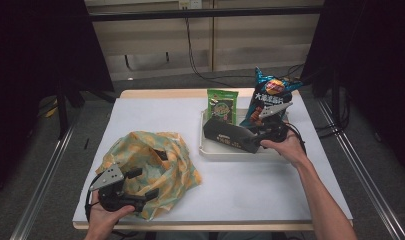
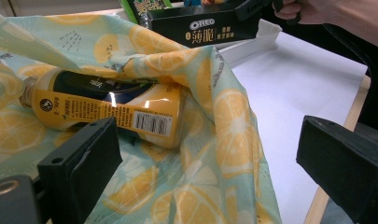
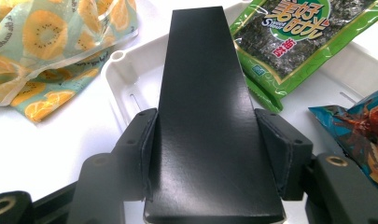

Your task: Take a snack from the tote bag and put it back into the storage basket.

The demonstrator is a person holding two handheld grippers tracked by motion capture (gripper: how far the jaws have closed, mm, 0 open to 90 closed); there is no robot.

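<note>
The right gripper (image 1: 254, 136) pinches a black box (image 3: 203, 116) between its jaws, right of centre, over the white tray (image 1: 225, 151). At lower left, the left gripper (image 1: 142, 185) stands with jaws spread at the lemon-print bag (image 1: 150, 170), a yellow bottle (image 2: 102, 107) lying inside.

Bottle (image 2: 102, 109) cap end tucked under bag (image 2: 224, 140) fold, box (image 3: 207, 116) near end cut off btm edge
</note>
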